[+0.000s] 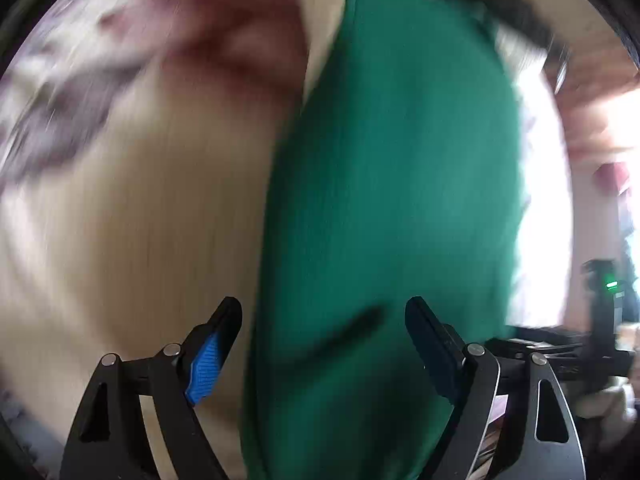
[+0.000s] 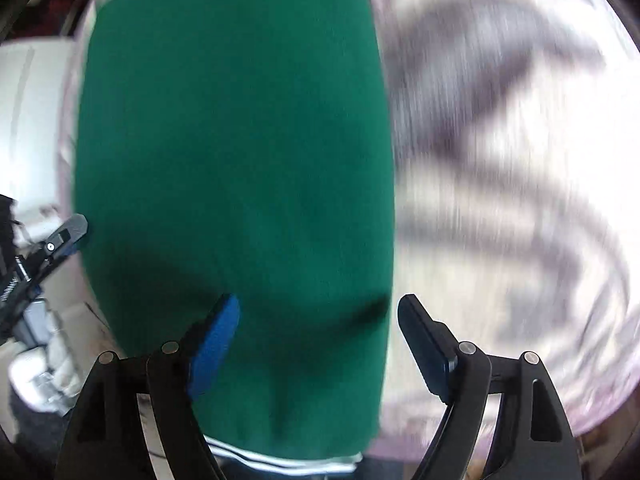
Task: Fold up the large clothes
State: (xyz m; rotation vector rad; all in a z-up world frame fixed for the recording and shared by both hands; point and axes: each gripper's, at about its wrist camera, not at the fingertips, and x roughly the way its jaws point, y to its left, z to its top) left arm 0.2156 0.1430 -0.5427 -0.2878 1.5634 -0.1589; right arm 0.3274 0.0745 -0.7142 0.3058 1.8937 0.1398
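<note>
A green garment (image 1: 400, 160) lies as a long band over pale bedding; both views are smeared by motion. My left gripper (image 1: 323, 306) stands open above the garment's left edge, with its blue-padded finger (image 1: 206, 364) over cream fabric and nothing pinched. In the right wrist view the same green garment (image 2: 232, 140) fills the left half, with a white-striped hem (image 2: 280, 460) at the bottom. My right gripper (image 2: 319, 300) is open over the garment's right edge, its pads clear of the cloth. The left gripper (image 2: 66, 236) shows at the left edge of this view.
A cream cloth (image 1: 140, 220) and a reddish crumpled fabric (image 1: 240, 40) lie left of the garment. A white bed cover with grey-purple patterns (image 2: 500, 160) spreads to its right. A black device with a green light (image 1: 608, 280) stands at the far right.
</note>
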